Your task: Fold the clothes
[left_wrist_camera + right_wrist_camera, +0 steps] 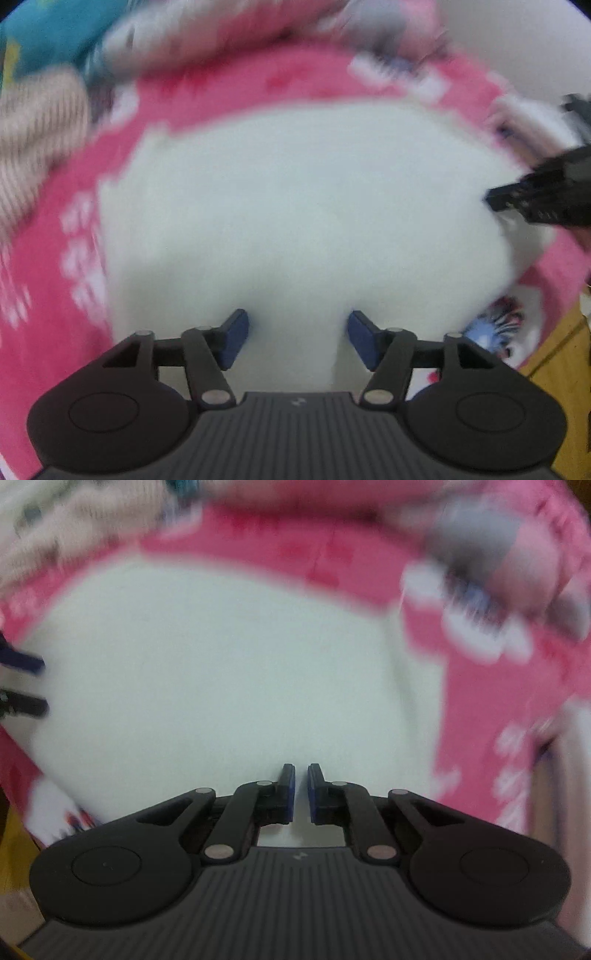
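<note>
White garment (pixel 295 206) under both, left tool (pixel 297 338) spread wide, right tool (pixel 301 794) nearly closed, empty.

A white garment (pixel 295 206) lies spread out in front of me on a pink cover (pixel 48 332) with white marks. It is plain, soft-looking and pale, with no print that I can make out through the blur. It fills the middle of both my views, and the pink shows around its left, far and right edges. Its outline is rounded and uneven, and its near edge runs down under my fingers. In my right view a soft crease runs down the garment's (pixel 221 672) right side.
</note>
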